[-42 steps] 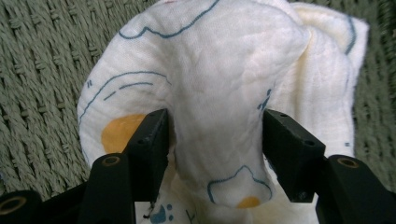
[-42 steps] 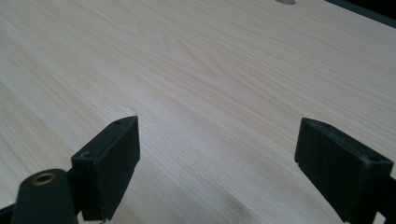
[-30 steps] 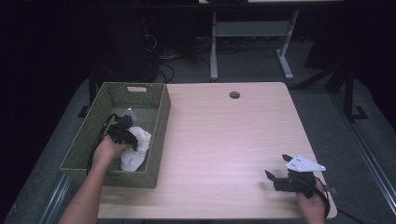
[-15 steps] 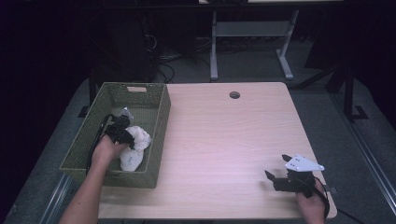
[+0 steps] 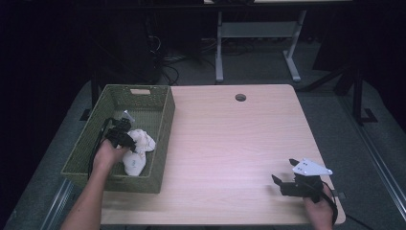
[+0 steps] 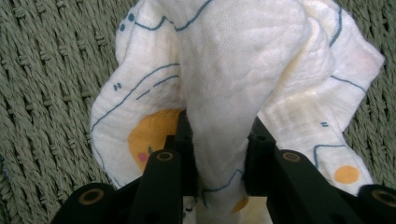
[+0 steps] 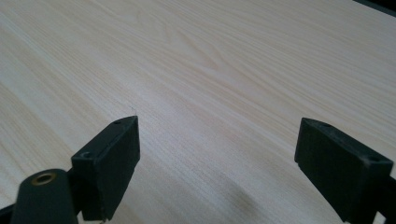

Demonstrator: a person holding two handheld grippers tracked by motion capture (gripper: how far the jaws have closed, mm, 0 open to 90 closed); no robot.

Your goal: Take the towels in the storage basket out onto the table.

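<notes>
A white cloth (image 5: 136,152) printed with blue lines and orange dots lies in the green woven basket (image 5: 158,143) at the table's left. My left gripper (image 5: 128,143) reaches down into the basket; its jaws have just been closing and now pinch a bunched fold of the cloth (image 6: 224,88) between them. In the left gripper view my left gripper (image 6: 219,140) has the fold pressed between both black jaws. My right gripper (image 5: 282,179) rests near the table's front right edge, pointing left. Its jaws stand wide apart over bare wood, my right gripper (image 7: 217,149) holding nothing.
The light wooden table (image 5: 230,143) has a round cable hole (image 5: 240,97) at its back edge. Behind the table stand a metal desk frame (image 5: 253,43) and cables on a dark floor.
The left gripper has shifted slightly inside the basket and its jaws have closed onto the cloth. The right gripper has stayed put.
</notes>
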